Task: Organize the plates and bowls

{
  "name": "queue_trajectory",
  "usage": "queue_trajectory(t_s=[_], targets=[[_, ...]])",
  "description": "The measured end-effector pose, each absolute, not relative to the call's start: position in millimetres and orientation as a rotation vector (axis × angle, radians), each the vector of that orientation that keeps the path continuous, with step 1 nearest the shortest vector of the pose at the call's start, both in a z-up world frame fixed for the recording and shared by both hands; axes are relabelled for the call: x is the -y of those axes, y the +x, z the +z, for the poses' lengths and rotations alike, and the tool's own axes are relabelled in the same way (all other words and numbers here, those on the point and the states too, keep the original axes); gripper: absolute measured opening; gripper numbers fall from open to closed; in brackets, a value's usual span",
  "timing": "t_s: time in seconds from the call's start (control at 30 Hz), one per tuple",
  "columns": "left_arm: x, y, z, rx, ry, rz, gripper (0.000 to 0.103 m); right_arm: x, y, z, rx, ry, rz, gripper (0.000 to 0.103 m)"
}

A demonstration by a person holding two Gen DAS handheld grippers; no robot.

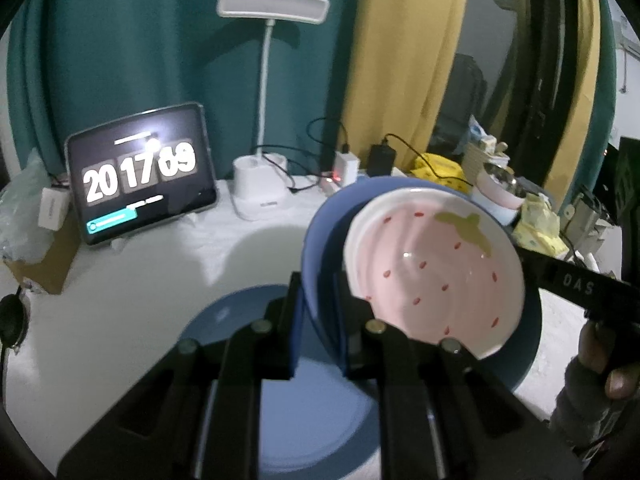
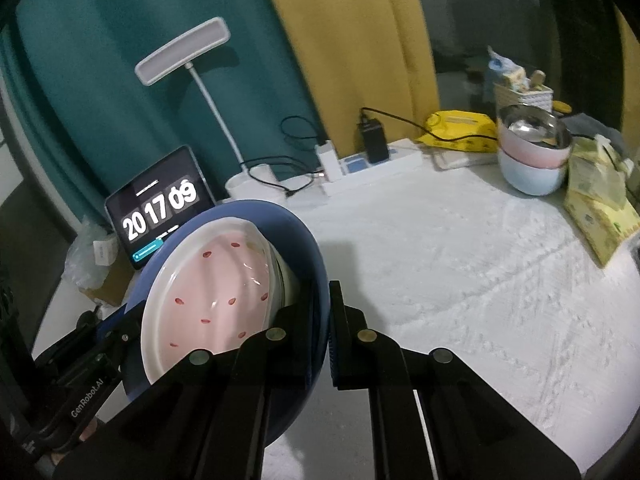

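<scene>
Left claw (image 1: 318, 320) clamped on the near rim of the blue bowl (image 1: 320, 240), right claw (image 2: 320, 332) clamped on the opposite rim, bowl held tilted above the bench (image 1: 120, 300). Nested inside, at two o'clock from the left claw: the pink strawberry dish (image 1: 436, 276); directly below, at six o'clock: the blue plate (image 1: 312, 412) flat on the bench; far off at two o'clock in the right view: the stacked bowls (image 2: 532, 160). Apparently mid-carry in the stacking step; next, probably levelling the bowl, lowering it centred onto the plate, then opening both claws together.
</scene>
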State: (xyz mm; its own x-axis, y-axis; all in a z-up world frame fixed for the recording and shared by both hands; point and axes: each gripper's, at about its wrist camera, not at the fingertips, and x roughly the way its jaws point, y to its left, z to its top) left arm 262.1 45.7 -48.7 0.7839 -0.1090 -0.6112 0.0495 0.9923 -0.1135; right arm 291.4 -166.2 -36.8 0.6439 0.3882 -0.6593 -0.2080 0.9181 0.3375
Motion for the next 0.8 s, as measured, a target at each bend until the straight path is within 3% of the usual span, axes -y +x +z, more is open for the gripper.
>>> queue_trajectory(t_s=[0.8], targets=[[-113, 263, -84, -0.751, -0.126, 0.034, 0.013, 82, 309, -75, -0.917, 0.18, 0.437, 0.008]])
